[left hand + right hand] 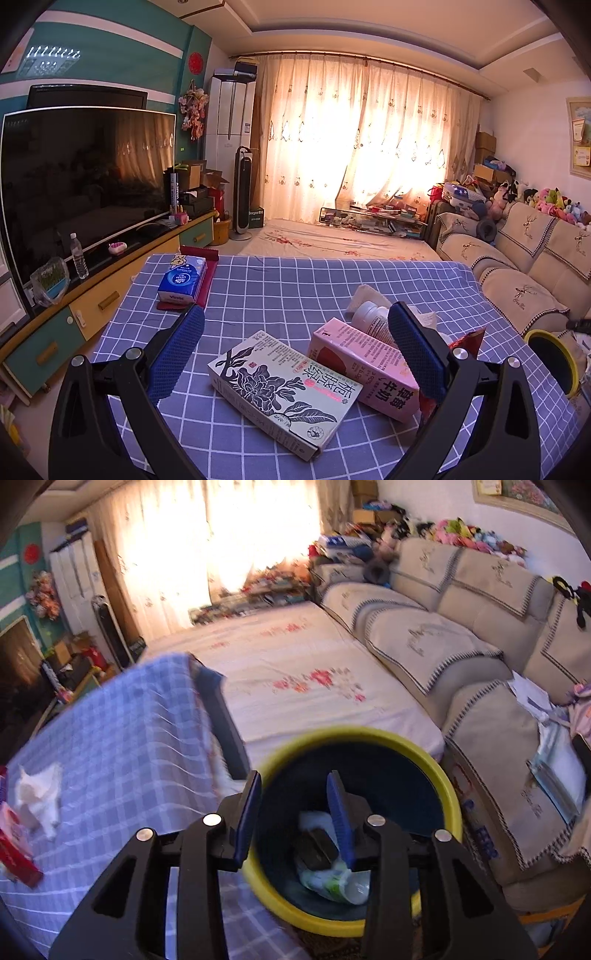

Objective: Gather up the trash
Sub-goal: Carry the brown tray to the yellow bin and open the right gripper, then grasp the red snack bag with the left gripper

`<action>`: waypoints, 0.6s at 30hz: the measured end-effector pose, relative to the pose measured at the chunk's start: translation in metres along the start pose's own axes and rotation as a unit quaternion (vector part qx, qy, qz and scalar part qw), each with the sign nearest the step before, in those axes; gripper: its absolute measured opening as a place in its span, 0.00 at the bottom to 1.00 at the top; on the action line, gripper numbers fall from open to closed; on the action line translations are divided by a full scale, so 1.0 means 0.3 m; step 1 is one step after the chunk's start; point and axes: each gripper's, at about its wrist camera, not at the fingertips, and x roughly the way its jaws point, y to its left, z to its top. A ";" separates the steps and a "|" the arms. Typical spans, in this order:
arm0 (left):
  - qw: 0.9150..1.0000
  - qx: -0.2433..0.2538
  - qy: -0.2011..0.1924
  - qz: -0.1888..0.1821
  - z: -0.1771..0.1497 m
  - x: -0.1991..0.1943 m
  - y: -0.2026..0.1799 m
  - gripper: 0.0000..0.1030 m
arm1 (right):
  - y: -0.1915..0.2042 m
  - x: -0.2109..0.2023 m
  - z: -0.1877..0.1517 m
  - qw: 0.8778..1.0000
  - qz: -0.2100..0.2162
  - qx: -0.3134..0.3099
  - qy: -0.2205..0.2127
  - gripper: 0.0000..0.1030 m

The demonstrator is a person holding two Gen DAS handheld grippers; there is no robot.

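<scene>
In the left wrist view, on the blue checked tablecloth [258,288], lie a cream carton with a black flower print [280,391], a pink milk carton [365,369], a white bottle [371,317], a crumpled tissue [369,293] and a red wrapper [471,338]. My left gripper [295,317] hangs open just above the two cartons, touching neither. In the right wrist view my right gripper [294,781] is open with nothing between its fingers, pointing down over a yellow-rimmed bin [354,734]. Inside the bin are a dark item [317,845] and white-green packaging [336,882].
A blue tissue pack [183,280] rests on a red tray at the table's far left. The bin [554,360] stands off the table's right edge, beside a beige sofa [461,627]. A floral sheet [295,672] covers the floor beyond. A TV [85,177] stands on the left.
</scene>
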 end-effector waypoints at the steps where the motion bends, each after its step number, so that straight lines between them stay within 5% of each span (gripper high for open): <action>1: 1.000 0.001 0.000 0.001 0.001 -0.002 -0.001 0.95 | 0.038 -0.027 0.023 1.000 0.017 -0.004 -0.018 0.38; 4: 1.000 0.002 0.000 0.003 0.005 -0.003 -0.003 0.95 | 0.144 -0.079 0.076 0.997 0.058 -0.020 -0.055 0.48; 12: 1.000 0.000 0.000 -0.004 0.005 -0.003 -0.004 0.95 | 0.479 -0.065 0.095 0.983 0.135 -0.092 -0.082 0.49; 18: 0.994 0.013 0.026 -0.108 -0.012 0.011 -0.064 0.95 | 0.547 0.044 0.043 0.983 0.139 -0.114 -0.033 0.49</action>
